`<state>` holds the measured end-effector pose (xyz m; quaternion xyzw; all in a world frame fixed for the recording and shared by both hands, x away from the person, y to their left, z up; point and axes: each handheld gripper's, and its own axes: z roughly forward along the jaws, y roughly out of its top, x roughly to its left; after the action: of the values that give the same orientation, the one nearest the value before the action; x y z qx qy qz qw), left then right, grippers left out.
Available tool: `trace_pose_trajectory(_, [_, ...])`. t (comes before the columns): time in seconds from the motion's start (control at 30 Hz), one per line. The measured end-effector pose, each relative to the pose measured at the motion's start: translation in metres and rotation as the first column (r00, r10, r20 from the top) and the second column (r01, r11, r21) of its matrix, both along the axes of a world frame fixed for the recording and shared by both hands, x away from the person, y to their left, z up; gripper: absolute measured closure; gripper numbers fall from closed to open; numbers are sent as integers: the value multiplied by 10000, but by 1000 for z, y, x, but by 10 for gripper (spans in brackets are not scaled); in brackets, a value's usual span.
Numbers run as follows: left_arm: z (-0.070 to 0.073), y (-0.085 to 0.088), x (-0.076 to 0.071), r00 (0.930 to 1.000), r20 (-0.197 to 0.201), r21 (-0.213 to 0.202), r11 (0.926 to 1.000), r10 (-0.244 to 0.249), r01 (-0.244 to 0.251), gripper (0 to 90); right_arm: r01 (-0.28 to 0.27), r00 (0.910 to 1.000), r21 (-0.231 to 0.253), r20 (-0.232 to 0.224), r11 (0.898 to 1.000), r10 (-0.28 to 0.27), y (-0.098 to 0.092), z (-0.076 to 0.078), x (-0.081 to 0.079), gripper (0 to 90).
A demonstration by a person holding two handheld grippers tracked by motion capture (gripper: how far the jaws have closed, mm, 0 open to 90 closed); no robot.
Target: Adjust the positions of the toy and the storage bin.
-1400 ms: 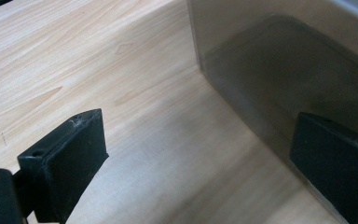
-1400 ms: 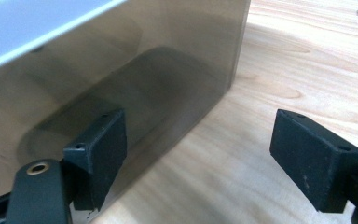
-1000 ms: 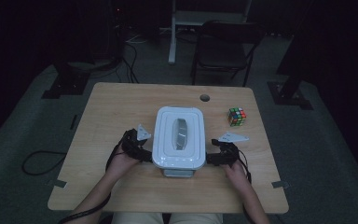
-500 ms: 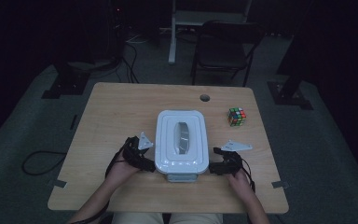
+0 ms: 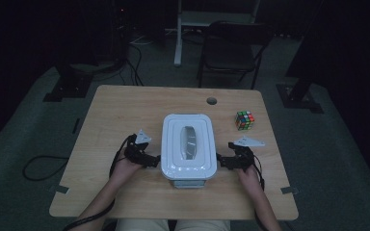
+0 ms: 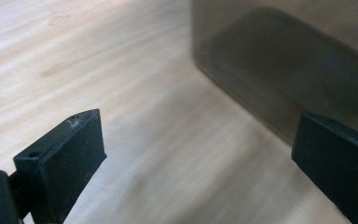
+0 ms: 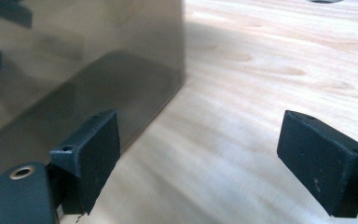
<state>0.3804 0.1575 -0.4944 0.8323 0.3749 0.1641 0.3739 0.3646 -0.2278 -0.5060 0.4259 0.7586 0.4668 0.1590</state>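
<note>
Box [image 5: 189,147] is lying between my two claws, long axis running away from me; left gripper [image 5: 150,159] and right gripper [image 5: 224,162] (jaws just widened) are both gaping, holding nothing.

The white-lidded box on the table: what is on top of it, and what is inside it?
On top of the box sits a white lid with an oval opening in its middle. Nothing else rests on it. The contents cannot be seen: the lid covers them, and the gripper views show a dark, blurred side wall.
</note>
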Motion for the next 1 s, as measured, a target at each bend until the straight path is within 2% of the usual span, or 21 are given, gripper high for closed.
trace_pose_trajectory(0.07, [3, 0, 5, 9999, -14, -118, 9999, 124, -124, 33, -7, 9999, 202, -115, 9998, 9, 0, 0, 7, 131])
trace_pose_trajectory(0.17, [8, -4, 11, 9999, 103, -110, 9999, 98, -97, 33, -41, 9999, 167, -154, 9999, 44, 5, -1, 14, 130])
trace_pose_trajectory(0.23, [12, -7, 13, 10000, 48, -315, 9995, -12, 14, 33, -138, 9996, 165, -233, 9998, 142, 9, -2, 18, 129])
trace_pose_trajectory(0.37, [16, -11, 13, 9997, 227, 133, 9999, -58, 55, 33, -293, 9994, 157, -199, 9994, 297, 14, 1, 19, 137])
trace_pose_trajectory(0.43, [17, -12, 13, 9999, 138, 99, 9999, -104, 102, 33, -360, 9987, 412, -336, 9985, 374, 13, 4, 20, 137])
trace_pose_trajectory(0.5, [18, -14, 10, 9995, 218, 267, 9994, -210, 204, 34, -441, 9986, 574, -279, 9974, 458, 12, 5, 18, 162])
trace_pose_trajectory(0.57, [21, -16, 7, 9993, 277, 408, 9989, -262, 251, 34, -508, 9984, 397, -213, 9979, 517, 13, 6, 16, 168])
trace_pose_trajectory(0.7, [23, -17, 1, 9987, 344, 656, 9972, -372, 349, 34, -756, 9965, 345, -345, 9965, 767, 14, 6, 10, 180])
trace_pose_trajectory(0.9, [24, -17, -10, 9981, 296, 636, 9967, -533, 513, 34, -1016, 9942, 205, -330, 9946, 1022, 13, 7, -4, 180])
trace_pose_trajectory(1.0, [24, -19, -23, 9966, 332, 696, 9949, -756, 731, 34, -1081, 9936, 67, -328, 9941, 1083, 12, 8, -16, 180])
